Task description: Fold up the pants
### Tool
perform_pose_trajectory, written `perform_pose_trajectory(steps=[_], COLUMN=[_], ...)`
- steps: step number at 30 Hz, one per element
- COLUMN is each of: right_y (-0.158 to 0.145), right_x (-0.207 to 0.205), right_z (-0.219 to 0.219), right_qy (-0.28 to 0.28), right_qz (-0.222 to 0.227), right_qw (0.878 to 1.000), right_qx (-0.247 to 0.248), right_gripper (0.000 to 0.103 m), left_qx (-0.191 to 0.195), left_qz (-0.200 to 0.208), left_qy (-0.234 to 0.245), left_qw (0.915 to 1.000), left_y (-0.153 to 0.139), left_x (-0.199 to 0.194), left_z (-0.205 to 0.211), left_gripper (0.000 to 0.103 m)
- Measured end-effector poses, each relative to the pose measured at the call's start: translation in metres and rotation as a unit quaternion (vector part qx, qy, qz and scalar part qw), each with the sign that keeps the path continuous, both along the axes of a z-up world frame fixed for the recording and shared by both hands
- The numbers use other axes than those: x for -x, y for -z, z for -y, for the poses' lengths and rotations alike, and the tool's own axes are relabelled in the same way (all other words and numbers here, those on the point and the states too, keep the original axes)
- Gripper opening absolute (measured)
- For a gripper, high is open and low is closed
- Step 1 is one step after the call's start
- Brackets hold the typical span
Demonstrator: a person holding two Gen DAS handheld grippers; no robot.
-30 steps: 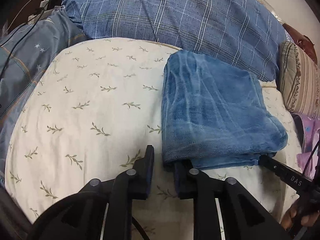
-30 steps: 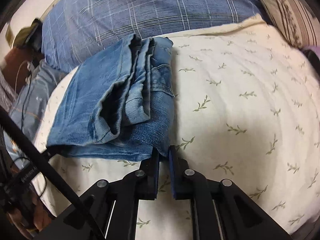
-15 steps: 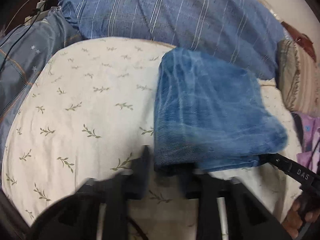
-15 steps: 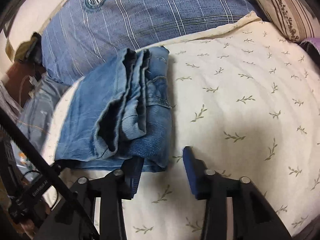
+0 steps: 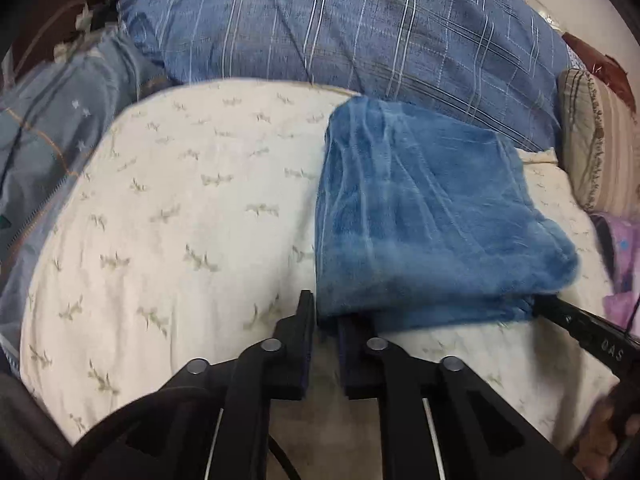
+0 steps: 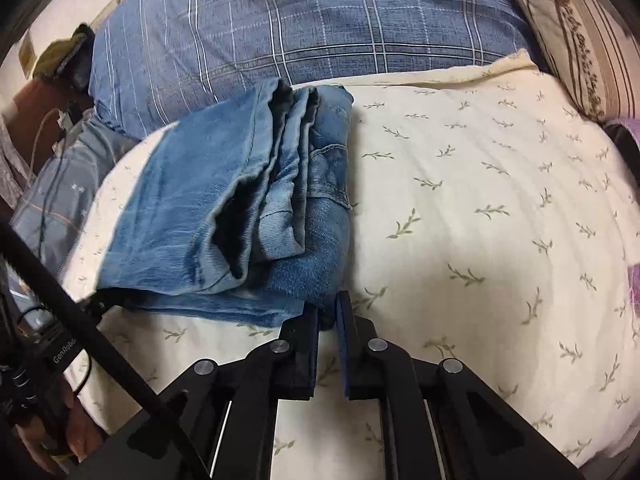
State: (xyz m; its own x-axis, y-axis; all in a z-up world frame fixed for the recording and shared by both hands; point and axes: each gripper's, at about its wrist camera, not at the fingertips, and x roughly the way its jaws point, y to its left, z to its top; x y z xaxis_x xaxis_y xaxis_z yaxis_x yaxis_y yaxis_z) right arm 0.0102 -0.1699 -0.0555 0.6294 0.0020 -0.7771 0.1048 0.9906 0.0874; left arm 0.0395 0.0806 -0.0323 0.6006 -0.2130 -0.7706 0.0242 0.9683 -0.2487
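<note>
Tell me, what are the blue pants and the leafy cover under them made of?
The pants look like denim: faded blue weave, stitched seams and hems. The cover looks like soft, matte woven cotton, cream with printed sprigs, though the exact fibre can't be told.

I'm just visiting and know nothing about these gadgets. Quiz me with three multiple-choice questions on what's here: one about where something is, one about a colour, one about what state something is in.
1. Where does the folded pair of jeans lie?
A. on the cream leaf-print bedspread
B. on a wooden floor
C. hung on a chair

2. What colour is the large plaid pillow behind the jeans?
A. red
B. blue
C. green

3. How does the right gripper stand?
A. wide open, far from the cloth
B. out of view
C. closed on the near corner of the jeans

Answers:
1 A, the denim stack rests on the leaf-print cover in both views.
2 B, it is blue with pale lines and a round crest.
3 C, its fingers pinch the fabric edge; the left gripper grips the other near corner likewise.
</note>
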Motion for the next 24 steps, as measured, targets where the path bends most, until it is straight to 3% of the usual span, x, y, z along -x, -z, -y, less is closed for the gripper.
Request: perform_pose_trajectory(steps=[1, 3, 6, 7, 9, 11, 13, 17, 19, 21, 24], right_y=[-0.003, -0.011, -0.026, -0.03, -0.038, -0.047, -0.05, -0.034, -0.024, -0.02, -0.023], right_x=[0.004, 0.015, 0.029, 0.031, 0.027, 0.02, 0.005, -0.031, -0.034, -0.031, -0.025], right_z=[0.004, 0.013, 0.016, 0.016, 0.015, 0.015, 0.013, 0.008, 0.006, 0.003, 0.001], right_qy=[0.001, 0.003, -0.011, -0.021, -0.04, -0.051, -0.058, -0.053, -0.037, -0.031, -0.04], right_qz=[0.001, 0.015, 0.054, 0.064, 0.075, 0.081, 0.064, 0.021, 0.019, 0.02, 0.029], right_qw=[1.0, 0.999, 0.996, 0.994, 0.989, 0.986, 0.986, 0.987, 0.99, 0.993, 0.995], right_qx=[-0.017, -0.05, -0.077, -0.091, -0.12, -0.138, -0.144, -0.15, -0.132, -0.11, -0.084], right_gripper=[0.013, 0.035, 0.039, 0.043, 0.066, 0.074, 0.074, 0.071, 0.049, 0.037, 0.024], left_qx=[0.012, 0.008, 0.005, 0.016, 0.049, 0.078, 0.074, 0.126, 0.146, 0.154, 0.18], left_qz=[-0.002, 0.015, 0.052, 0.059, 0.063, 0.083, 0.073, -0.011, -0.034, -0.046, -0.04], left_qy=[0.005, 0.001, 0.005, 0.01, 0.017, 0.015, 0.009, 0.01, 0.016, 0.019, 0.011], left_qw=[0.9999, 0.9999, 0.9986, 0.9981, 0.9967, 0.9935, 0.9946, 0.9919, 0.9886, 0.9868, 0.9829], left_y=[-0.004, -0.013, -0.027, -0.029, -0.034, -0.04, -0.041, -0.022, -0.009, 0.003, 0.007], left_x=[0.005, 0.012, 0.023, 0.025, 0.027, 0.032, 0.025, -0.019, -0.035, -0.041, -0.046], left_z=[-0.003, -0.009, -0.01, -0.011, -0.016, -0.023, -0.027, -0.034, -0.038, -0.041, -0.044], left_gripper=[0.021, 0.03, 0.039, 0.04, 0.04, 0.044, 0.053, 0.053, 0.052, 0.051, 0.032])
